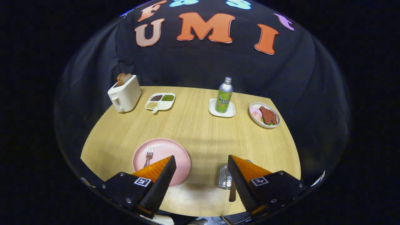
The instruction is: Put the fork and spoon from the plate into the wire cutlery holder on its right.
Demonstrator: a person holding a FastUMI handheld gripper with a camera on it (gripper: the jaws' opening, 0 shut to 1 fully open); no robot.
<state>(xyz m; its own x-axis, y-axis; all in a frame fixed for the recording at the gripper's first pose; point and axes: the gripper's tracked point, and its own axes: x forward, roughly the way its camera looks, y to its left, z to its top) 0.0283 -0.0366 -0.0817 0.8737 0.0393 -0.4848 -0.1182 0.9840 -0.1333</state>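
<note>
toaster (125, 93), snack tray (160, 101), soda bottle (224, 96), food plate (264, 115)

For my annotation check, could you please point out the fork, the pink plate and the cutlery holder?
fork (148, 155): gripper view, its tines and neck.
pink plate (175, 153): gripper view, bare centre.
cutlery holder (223, 178): gripper view, its wire wall.

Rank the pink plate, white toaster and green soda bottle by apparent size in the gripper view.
1. Round pink plate, though it lies nearest the open jaws.
2. White toaster.
3. Green soda bottle.
</note>
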